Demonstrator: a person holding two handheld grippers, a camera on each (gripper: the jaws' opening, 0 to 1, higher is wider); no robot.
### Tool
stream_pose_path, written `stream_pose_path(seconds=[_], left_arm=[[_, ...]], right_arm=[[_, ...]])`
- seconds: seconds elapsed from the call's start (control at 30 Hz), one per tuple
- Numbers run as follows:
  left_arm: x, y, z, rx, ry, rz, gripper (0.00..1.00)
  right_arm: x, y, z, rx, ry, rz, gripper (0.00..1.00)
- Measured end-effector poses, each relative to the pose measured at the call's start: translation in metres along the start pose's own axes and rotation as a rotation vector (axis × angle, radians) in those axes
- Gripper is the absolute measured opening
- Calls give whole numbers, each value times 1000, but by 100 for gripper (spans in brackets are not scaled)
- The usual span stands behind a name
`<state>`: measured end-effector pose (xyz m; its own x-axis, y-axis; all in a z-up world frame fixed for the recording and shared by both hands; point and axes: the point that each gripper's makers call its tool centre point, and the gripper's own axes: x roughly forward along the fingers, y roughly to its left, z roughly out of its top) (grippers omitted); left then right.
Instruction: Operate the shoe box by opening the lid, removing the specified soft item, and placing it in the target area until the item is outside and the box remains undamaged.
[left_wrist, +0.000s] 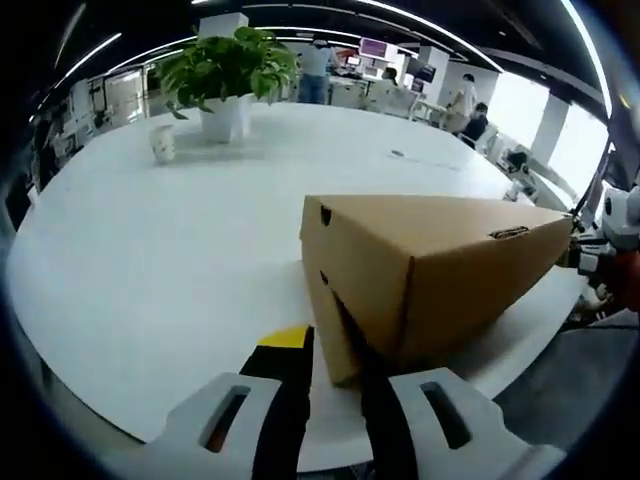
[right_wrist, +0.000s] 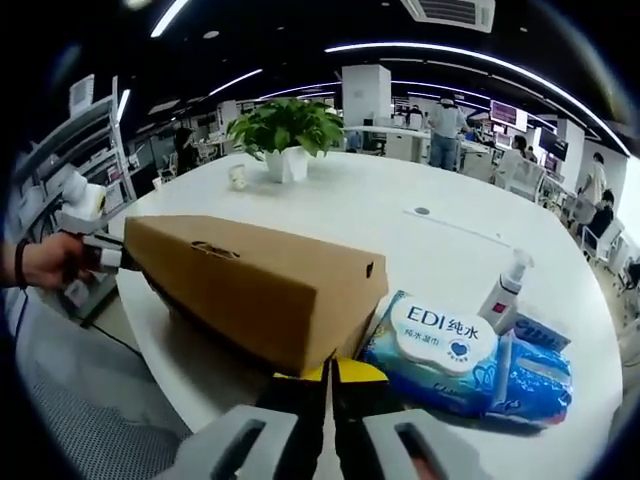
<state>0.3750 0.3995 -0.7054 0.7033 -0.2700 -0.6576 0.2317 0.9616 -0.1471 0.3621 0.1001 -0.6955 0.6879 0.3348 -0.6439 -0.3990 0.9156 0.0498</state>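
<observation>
A brown cardboard shoe box (left_wrist: 440, 270) lies on the round white table (left_wrist: 150, 260), near its edge. My left gripper (left_wrist: 325, 335) pinches the near corner of the box, one black finger on each side of the cardboard wall. In the right gripper view the same box (right_wrist: 260, 280) runs away to the left, and a dark gap shows under its lid. My right gripper (right_wrist: 332, 375) is shut at the lid's lower edge. The left gripper (right_wrist: 105, 257), held by a hand (right_wrist: 45, 262), meets the far end. The right gripper (left_wrist: 585, 250) touches the other end. The box's inside is hidden.
A pack of EDI wet wipes (right_wrist: 450, 345), a blue soft pack (right_wrist: 525, 385) and a spray bottle (right_wrist: 505, 290) lie right of the box. A potted plant (left_wrist: 228, 70) and a small cup (left_wrist: 163, 143) stand at the far side. People and desks fill the office behind.
</observation>
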Motion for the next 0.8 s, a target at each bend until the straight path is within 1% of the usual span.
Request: stream_pose_path(seconds=[0.17, 0.27, 0.43, 0.6, 0.8], left_arm=[[-5, 2, 0, 3, -6, 11, 17], [-6, 1, -3, -1, -10, 13, 17], [-11, -2, -7, 41, -11, 8, 17], [-14, -2, -9, 52, -12, 4, 17], [-16, -3, -8, 60, -8, 9, 17]], right_arm=[[-1, 1, -2, 1, 2, 9, 0], [-2, 3, -4, -13, 4, 10, 0], [-3, 6, -8, -35, 13, 16, 0], [-3, 6, -13, -36, 15, 22, 0], [-6, 5, -12, -41, 10, 8, 0]])
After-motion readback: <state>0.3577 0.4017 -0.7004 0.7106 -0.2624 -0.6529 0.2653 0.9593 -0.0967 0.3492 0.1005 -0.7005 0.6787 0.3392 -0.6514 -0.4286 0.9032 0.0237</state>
